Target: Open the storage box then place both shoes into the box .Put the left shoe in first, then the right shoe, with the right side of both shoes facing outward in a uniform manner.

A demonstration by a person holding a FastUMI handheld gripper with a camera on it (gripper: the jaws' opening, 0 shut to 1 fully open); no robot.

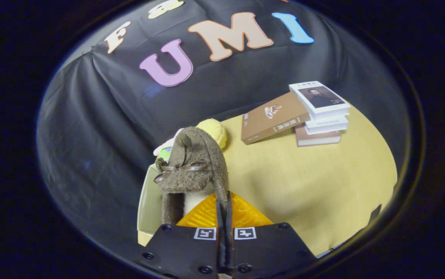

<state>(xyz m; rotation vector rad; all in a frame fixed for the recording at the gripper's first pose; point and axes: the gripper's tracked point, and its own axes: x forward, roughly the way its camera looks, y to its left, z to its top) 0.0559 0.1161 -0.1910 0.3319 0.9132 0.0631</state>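
Note:
A brown fuzzy shoe [193, 166] with a thin brown ribbon bow hangs toe-up just ahead of my fingers. My gripper [223, 211] is shut on the shoe's edge, both fingers pinching its side wall. Under and behind the shoe lies the pale storage box [145, 201], its rim showing to the left of the shoe. The inside of the box is mostly hidden by the shoe and my fingers. I cannot tell whether another shoe lies inside.
A yellow and white soft toy [214, 131] sits beyond the shoe by the cloth wall. A brown book [271, 122] leans on a stack of books [323, 116] at the far right of the yellow table [315, 186].

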